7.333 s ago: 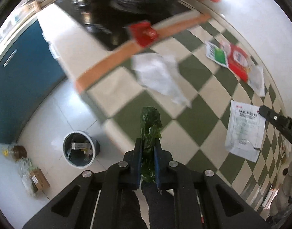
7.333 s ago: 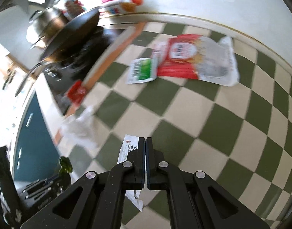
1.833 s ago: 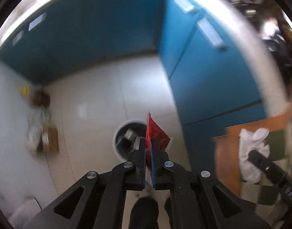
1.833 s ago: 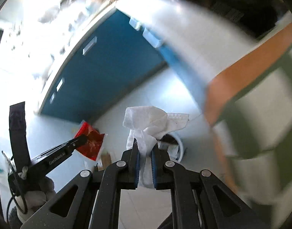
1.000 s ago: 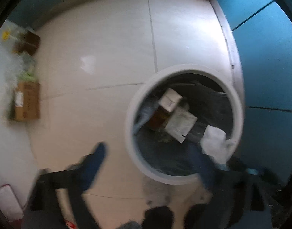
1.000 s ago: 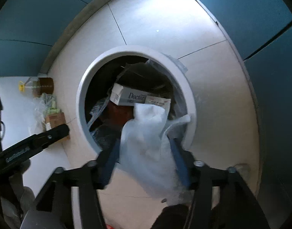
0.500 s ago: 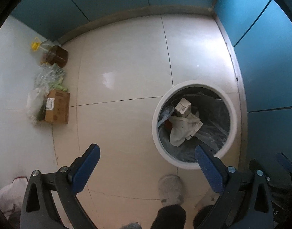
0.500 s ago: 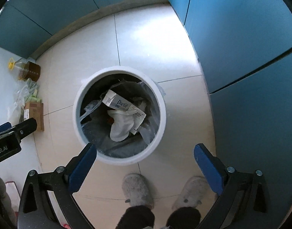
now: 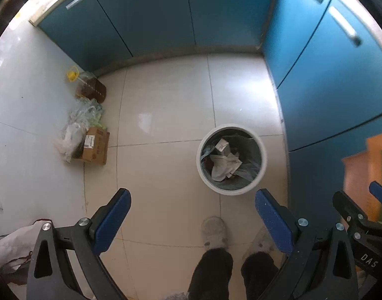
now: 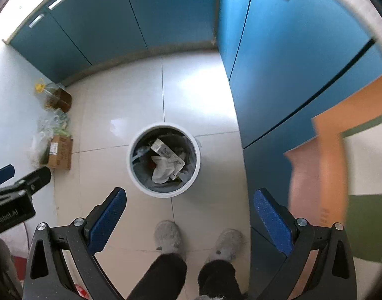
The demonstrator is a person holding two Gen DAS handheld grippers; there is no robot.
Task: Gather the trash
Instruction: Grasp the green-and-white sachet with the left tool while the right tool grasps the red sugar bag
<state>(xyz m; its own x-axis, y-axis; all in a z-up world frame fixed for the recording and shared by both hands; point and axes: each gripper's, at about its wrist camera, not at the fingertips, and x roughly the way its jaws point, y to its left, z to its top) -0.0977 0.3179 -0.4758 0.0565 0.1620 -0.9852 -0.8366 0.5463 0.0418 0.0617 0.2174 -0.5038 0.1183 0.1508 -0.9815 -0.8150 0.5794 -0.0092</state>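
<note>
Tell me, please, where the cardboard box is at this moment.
In both wrist views the cardboard box lies on the floor at the left, against the pale wall, beside a clear plastic bag and well left of the trash bin.

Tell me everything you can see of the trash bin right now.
The trash bin is a round, upright pail with a thick white rim, plastic by the look of it, lined with a grey bag. It stands on the pale tiled floor close to the blue cabinets, just ahead of the person's slippers. Inside lie a crumpled white tissue, a small printed carton and something red underneath. Neither gripper touches it.
</note>
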